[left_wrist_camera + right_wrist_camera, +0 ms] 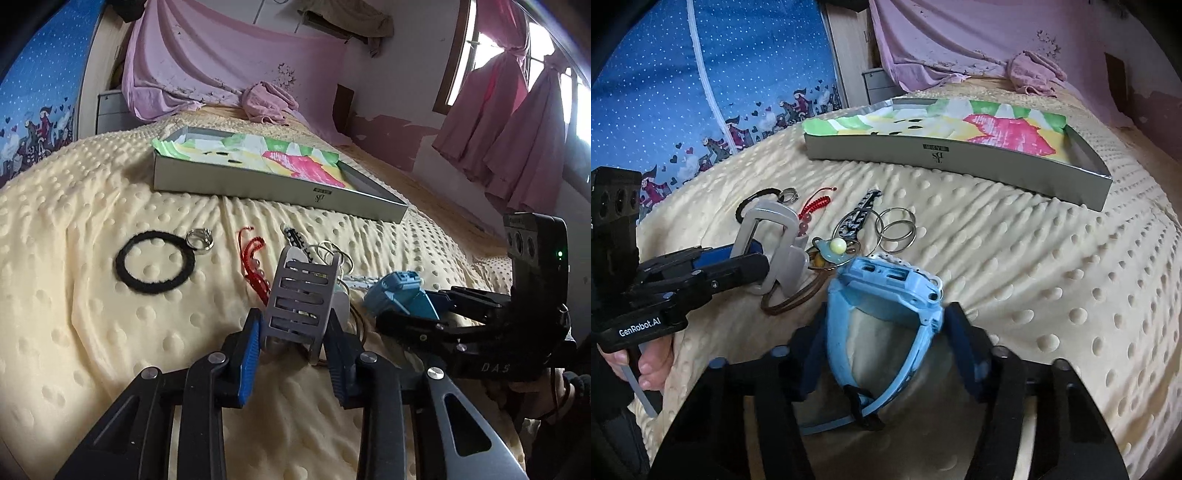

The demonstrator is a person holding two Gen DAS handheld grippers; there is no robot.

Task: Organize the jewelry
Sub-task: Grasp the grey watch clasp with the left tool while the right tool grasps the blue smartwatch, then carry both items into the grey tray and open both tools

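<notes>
Starting at the left of the cream dotted blanket (pixel 92 314): black hair tie (pixel 155 261) w/ a silver ring (pixel 199 240) touching it, then a red cord charm (pixel 253 262). Left gripper (pixel 293 345) is clamped on a grey slotted hair clip (pixel 301 295), pads pressing both sides. Next, 2 key rings (pixel 897 229) and a keychain (pixel 857 218). Right gripper (pixel 886 354) squeezes the blue watch (pixel 882 299) by its strap. Shallow grey box (pixel 960 155) w/ colourful paper sits further back.
</notes>
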